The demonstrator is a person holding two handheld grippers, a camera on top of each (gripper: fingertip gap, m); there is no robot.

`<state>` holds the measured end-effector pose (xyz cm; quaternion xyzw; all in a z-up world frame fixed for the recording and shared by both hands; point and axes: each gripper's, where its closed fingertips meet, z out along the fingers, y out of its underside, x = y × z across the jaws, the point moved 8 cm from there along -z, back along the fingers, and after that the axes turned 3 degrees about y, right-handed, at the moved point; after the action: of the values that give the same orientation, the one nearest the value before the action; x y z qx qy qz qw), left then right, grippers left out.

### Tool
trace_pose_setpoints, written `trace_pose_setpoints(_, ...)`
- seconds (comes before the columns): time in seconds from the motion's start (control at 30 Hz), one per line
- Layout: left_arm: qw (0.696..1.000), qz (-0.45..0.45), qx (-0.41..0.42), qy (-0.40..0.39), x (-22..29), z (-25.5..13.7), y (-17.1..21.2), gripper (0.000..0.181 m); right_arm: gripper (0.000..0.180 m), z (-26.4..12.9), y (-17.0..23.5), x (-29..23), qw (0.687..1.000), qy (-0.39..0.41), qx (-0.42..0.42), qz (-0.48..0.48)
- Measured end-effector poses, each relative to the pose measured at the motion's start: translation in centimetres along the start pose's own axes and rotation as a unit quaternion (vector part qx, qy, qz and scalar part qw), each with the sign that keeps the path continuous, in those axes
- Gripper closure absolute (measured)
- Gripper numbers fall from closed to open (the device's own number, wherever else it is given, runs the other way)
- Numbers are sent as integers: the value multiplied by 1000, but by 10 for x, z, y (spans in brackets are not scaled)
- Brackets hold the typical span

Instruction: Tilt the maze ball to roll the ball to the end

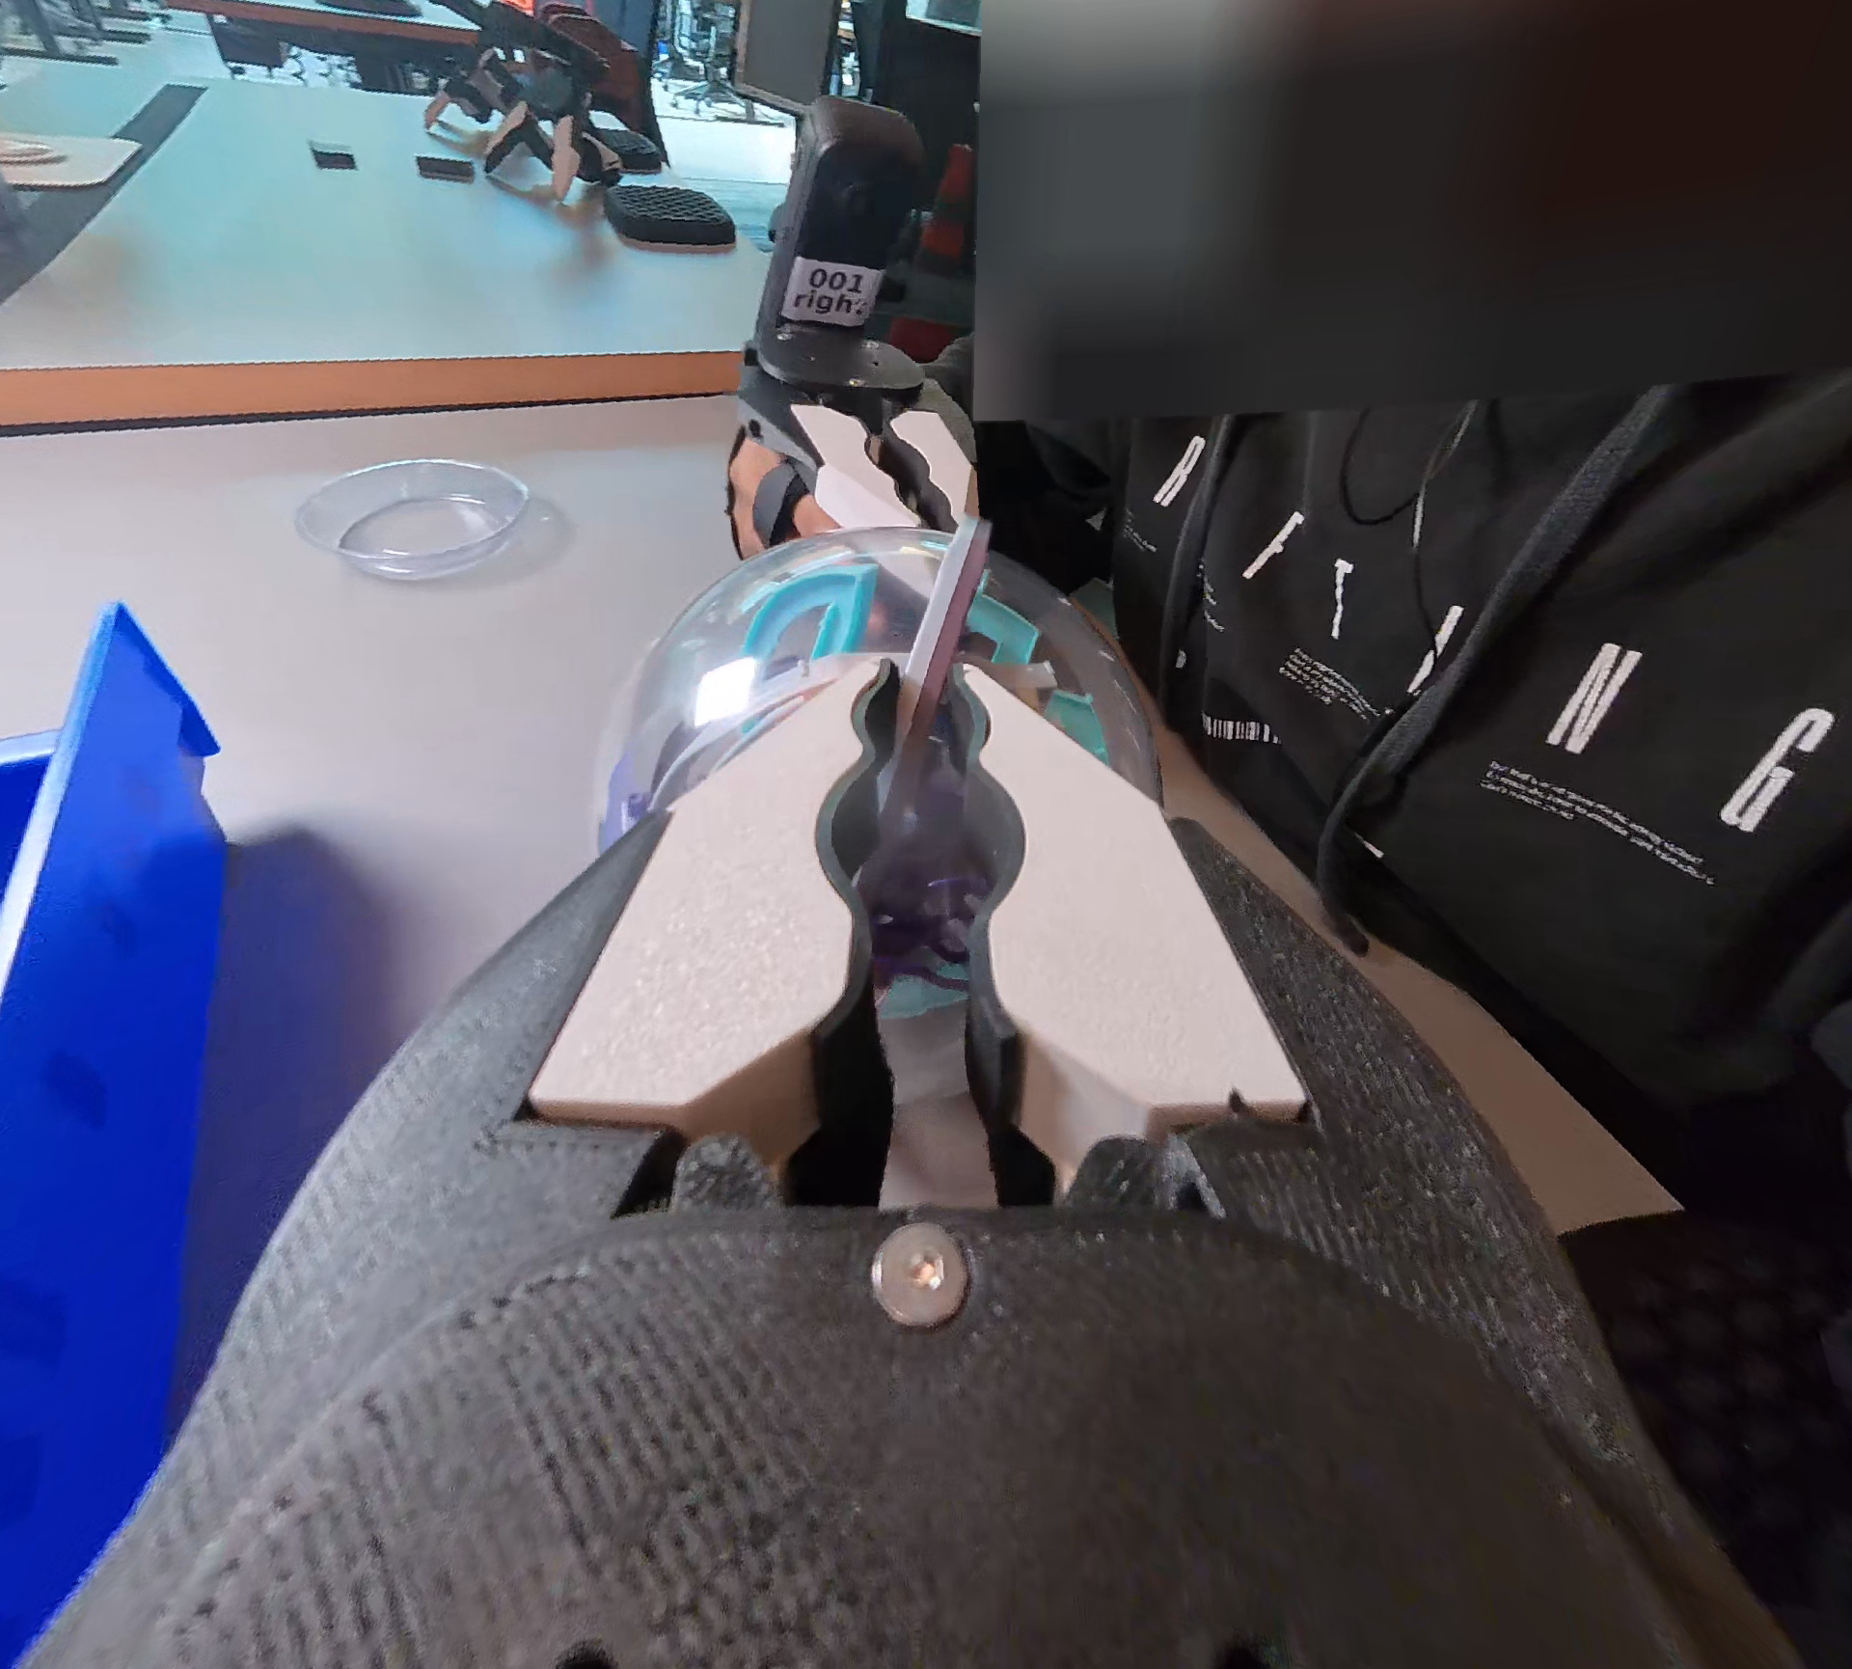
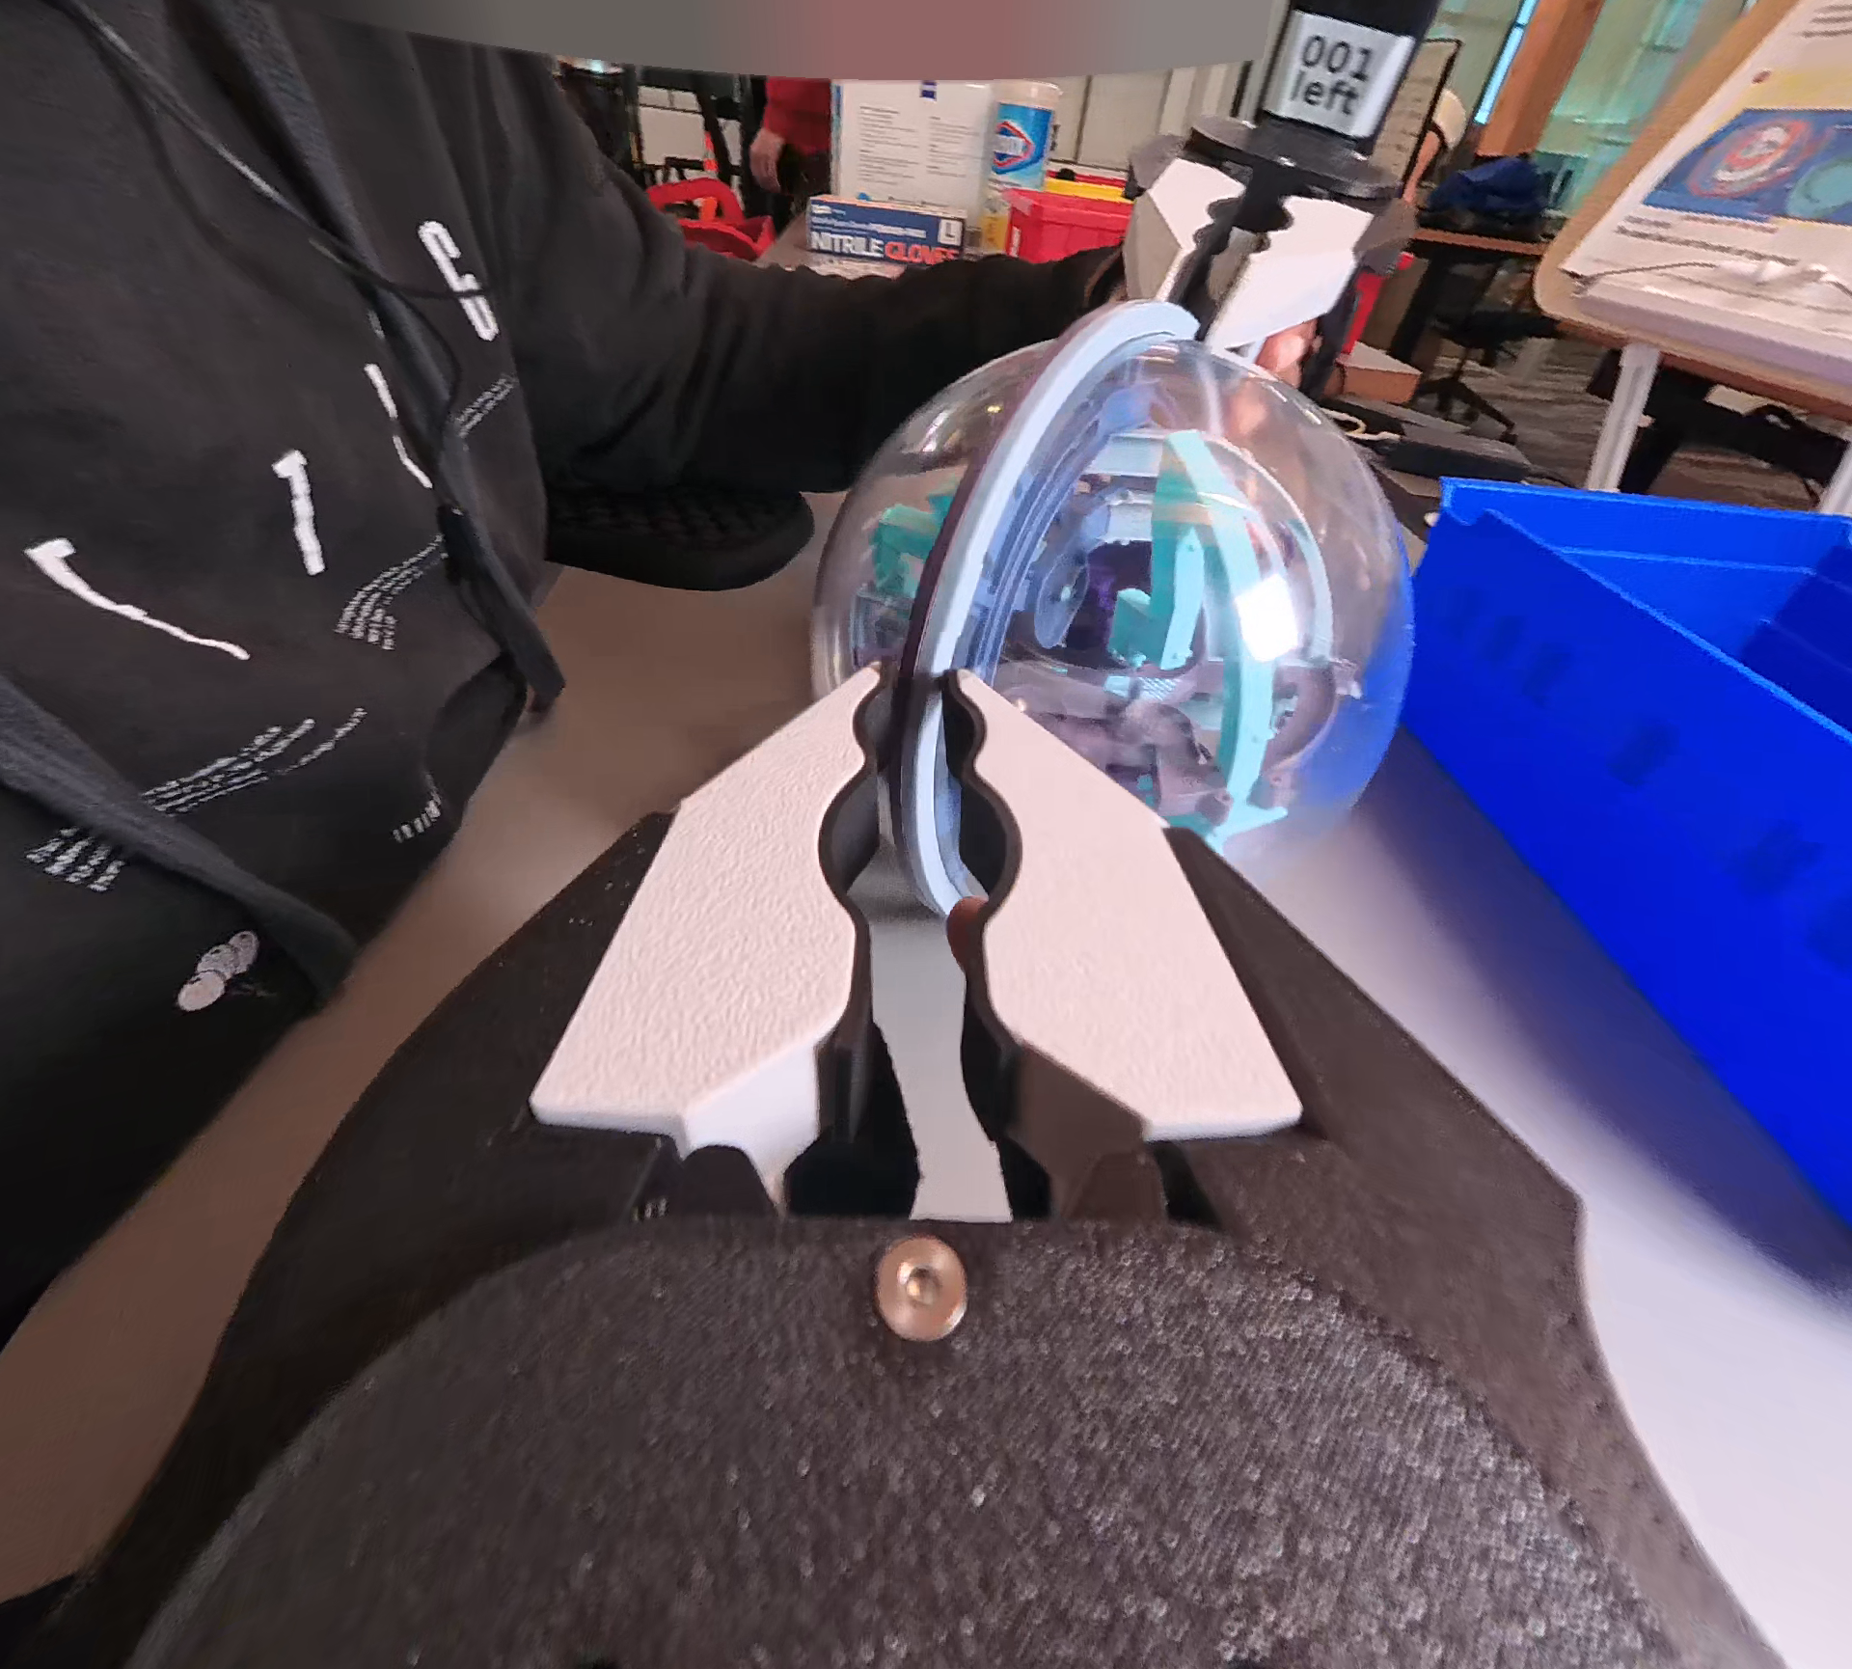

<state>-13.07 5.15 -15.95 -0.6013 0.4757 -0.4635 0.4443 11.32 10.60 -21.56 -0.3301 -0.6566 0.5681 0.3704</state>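
Observation:
The maze ball [image 2: 1152, 578] is a clear sphere with teal and purple tracks inside and a flat white rim around its middle. It is held above the table between both grippers, rim tilted. My right gripper [image 2: 917, 699] is shut on the near edge of the rim. My left gripper [image 1: 922, 689] is shut on the opposite edge of the rim [image 1: 952, 609]; the maze ball [image 1: 762, 649] shows past its fingers. Each gripper also shows across the ball in the other view: the right one [image 1: 852, 458], the left one [image 2: 1233, 288]. I cannot make out the small ball inside.
A blue plastic bin [image 1: 90, 969] stands beside the ball and also shows in the right wrist view [image 2: 1644, 719]. A clear shallow dish [image 1: 421, 513] lies on the table [image 1: 401, 719]. A person in a black hoodie [image 2: 251, 518] sits close behind the ball.

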Motion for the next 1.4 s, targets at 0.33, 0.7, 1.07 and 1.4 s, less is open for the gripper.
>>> trace_pose_setpoints(0.33, 999, -1, 1, 46, -5, 6, 0, 174, 165, -19, -4, 16, 999, 2, 40, 35)
trace_pose_setpoints(0.7, 996, 4, -12, 89, -10, 13, -5, 174, 164, -29, 5, 38, 998, 45, 22, 47)
trace_pose_setpoints(1.07, 984, 3, -31, 176, -22, 28, -13, 174, 101, -23, 17, 44, 997, -10, -37, 67)
trace_pose_setpoints(1.4, 993, -15, -18, 116, -34, 32, -16, 150, 86, -9, 12, 34, 998, 30, -63, 12)
